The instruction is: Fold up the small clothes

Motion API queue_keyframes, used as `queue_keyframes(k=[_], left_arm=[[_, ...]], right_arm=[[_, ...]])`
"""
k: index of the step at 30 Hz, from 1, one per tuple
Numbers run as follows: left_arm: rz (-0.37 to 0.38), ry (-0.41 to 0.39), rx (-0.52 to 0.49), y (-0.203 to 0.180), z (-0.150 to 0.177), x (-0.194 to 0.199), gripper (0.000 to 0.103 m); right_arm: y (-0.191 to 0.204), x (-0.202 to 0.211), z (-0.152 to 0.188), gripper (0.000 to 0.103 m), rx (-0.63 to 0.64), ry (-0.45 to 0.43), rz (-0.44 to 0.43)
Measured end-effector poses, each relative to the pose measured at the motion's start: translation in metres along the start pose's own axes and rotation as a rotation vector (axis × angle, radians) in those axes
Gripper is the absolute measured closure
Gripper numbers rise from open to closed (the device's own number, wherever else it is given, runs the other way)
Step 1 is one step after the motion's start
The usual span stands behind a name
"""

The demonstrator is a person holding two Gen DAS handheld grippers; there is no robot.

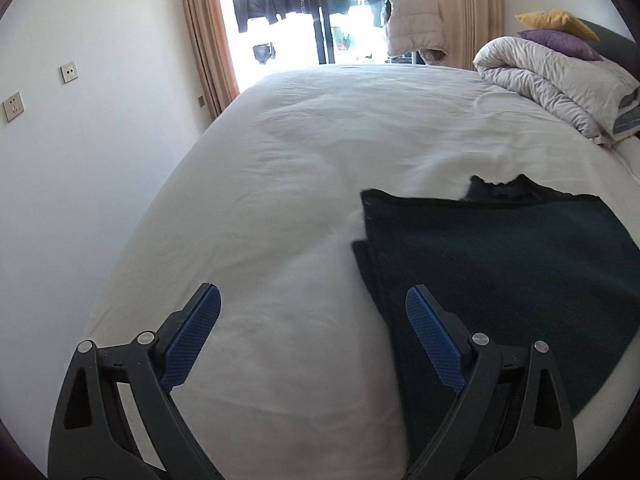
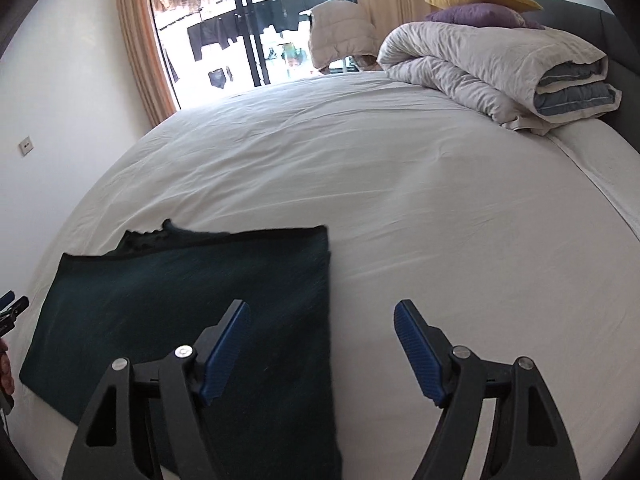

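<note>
L wrist view: two wall sockets (image 1: 12, 106) show only here. Left gripper (image 1: 313, 314) released, empty; dark green cloth (image 1: 500, 264) on bed (image 1: 280, 160), its left edge running under the right finger.
R wrist view: only here the left gripper's tip (image 2: 12, 308) past the cloth's left end. Right gripper (image 2: 322, 326) released, empty; cloth (image 2: 180, 300) under its left finger.

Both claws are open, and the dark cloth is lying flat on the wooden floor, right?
Not the floor. The dark cloth lies flat on the white bed sheet, as the right wrist view shows. Both the left claw and the right claw are open, holding nothing.
</note>
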State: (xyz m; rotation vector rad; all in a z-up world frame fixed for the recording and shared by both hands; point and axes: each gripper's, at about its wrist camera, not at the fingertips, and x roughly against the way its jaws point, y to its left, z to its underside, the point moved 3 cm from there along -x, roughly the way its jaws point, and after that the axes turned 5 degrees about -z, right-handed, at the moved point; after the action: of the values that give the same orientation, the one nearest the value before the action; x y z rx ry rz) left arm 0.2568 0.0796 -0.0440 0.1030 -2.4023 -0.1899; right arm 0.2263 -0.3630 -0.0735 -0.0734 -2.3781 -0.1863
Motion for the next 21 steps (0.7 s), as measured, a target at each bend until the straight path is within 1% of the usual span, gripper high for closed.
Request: queue_keyframes(k=[1,4,6,7,8,9,10,11,13,15,16,17,20,21], left_arm=[[0.001,-0.008,-0.009,-0.010,0.008,0.006,0.008],[-0.011,-0.047,-0.066,-0.037,0.023,0.023,0.008],[-0.008,-0.045,-0.100,-0.056,0.032,0.022,0.008],[-0.010,-0.026,-0.114,-0.062,0.039,0.020,0.008],[-0.012,0.013,-0.133,-0.066,0.047,0.012,0.008],[-0.018,0.057,-0.147,-0.071,0.057,0.002,0.008],[-0.014,0.072,-0.133,-0.068,0.064,-0.002,0.008],[0.005,0.074,-0.099,-0.062,0.070,-0.002,0.008],[0.040,0.102,-0.028,-0.049,0.078,-0.001,0.007],[0.062,0.122,0.014,-0.042,0.085,0.001,0.006],[0.060,0.125,0.011,-0.043,0.089,0.003,0.006],[0.051,0.124,0.000,-0.044,0.091,0.006,0.006],[0.035,0.128,-0.002,-0.042,0.092,0.012,0.006],[0.036,0.133,0.006,-0.039,0.089,0.005,0.006]], right_arm=[[0.011,0.003,0.006,0.029,0.023,-0.004,-0.017],[0.038,0.005,0.024,0.030,0.071,0.000,-0.095],[0.043,0.001,0.029,0.030,0.086,0.014,-0.115],[0.044,-0.002,0.034,0.030,0.093,0.029,-0.110],[0.042,-0.008,0.038,0.030,0.100,0.051,-0.086],[0.035,-0.015,0.042,0.030,0.103,0.076,-0.038],[0.025,-0.020,0.045,0.031,0.095,0.093,0.011],[0.014,-0.021,0.048,0.033,0.075,0.098,0.046],[-0.014,-0.013,0.051,0.033,-0.011,0.080,0.105],[-0.038,0.000,0.054,0.030,-0.108,0.051,0.110],[-0.046,0.008,0.056,0.030,-0.143,0.036,0.133],[-0.051,0.016,0.058,0.030,-0.166,0.023,0.132],[-0.053,0.038,0.063,0.030,-0.221,-0.023,0.073],[-0.053,0.043,0.064,0.030,-0.228,-0.029,0.061]])
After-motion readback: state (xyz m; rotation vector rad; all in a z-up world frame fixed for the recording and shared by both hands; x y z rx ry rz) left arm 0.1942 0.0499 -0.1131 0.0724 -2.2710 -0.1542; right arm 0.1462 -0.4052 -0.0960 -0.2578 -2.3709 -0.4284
